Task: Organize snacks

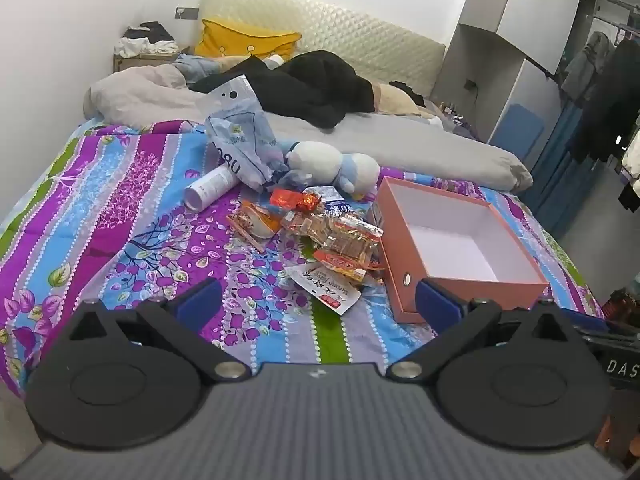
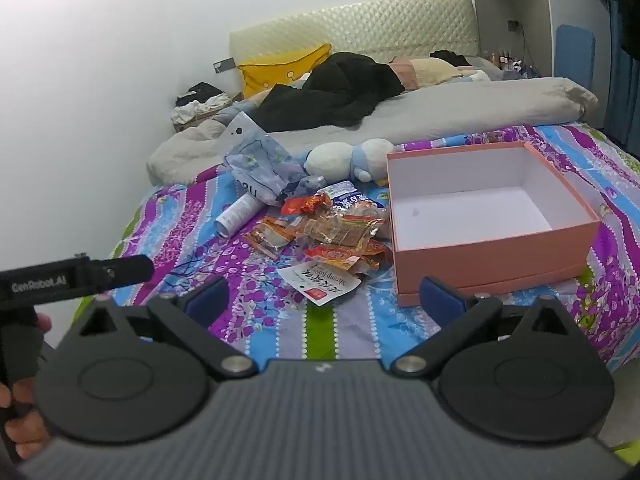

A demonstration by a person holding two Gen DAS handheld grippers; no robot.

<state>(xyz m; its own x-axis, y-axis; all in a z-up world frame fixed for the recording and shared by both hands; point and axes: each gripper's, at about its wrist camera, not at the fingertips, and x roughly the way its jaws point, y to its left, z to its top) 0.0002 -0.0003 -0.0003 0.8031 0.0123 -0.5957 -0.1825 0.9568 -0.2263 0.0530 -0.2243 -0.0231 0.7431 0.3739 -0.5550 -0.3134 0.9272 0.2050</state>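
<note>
A pile of snack packets [image 1: 328, 236] [image 2: 332, 232] lies on the patterned bedspread, left of an open, empty pink box [image 1: 460, 276] [image 2: 492, 256]. A white shrimp-flavour packet [image 1: 328, 284] [image 2: 320, 284] lies nearest me. My left gripper [image 1: 318, 304] is open and empty, held above the bedspread short of the pile. My right gripper [image 2: 324, 300] is open and empty, also short of the pile. The left gripper's body shows at the left edge of the right wrist view [image 2: 76, 276].
A crumpled blue-white bag [image 1: 244, 136] [image 2: 260, 160], a white tube [image 1: 208, 192] [image 2: 236, 216] and a plush toy [image 1: 332, 164] [image 2: 352, 156] lie behind the pile. Grey duvet, black clothes and a yellow pillow [image 1: 244, 40] lie farther back. A wardrobe [image 1: 512, 60] stands to the right.
</note>
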